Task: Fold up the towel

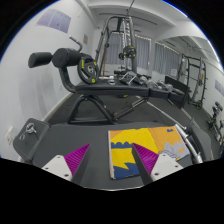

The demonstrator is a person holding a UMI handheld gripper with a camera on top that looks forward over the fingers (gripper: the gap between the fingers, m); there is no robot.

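Note:
A colourful towel [130, 160] with yellow, blue and orange patches lies flat as a rectangle on a dark grey surface [60, 135]. My gripper [110, 152] hovers just above its near edge with the fingers spread wide. The left finger's purple pad [76, 158] is over bare surface to the left of the towel. The right finger's pad [146, 157] is over the towel. The towel's left edge lies between the fingers. Nothing is held.
This is a gym room. A black weight bench [88, 68] with a yellow-marked weight plate [85, 66] stands beyond the surface. A rack and cable machine [125, 45] stand behind it. Exercise equipment [190, 82] stands at the right.

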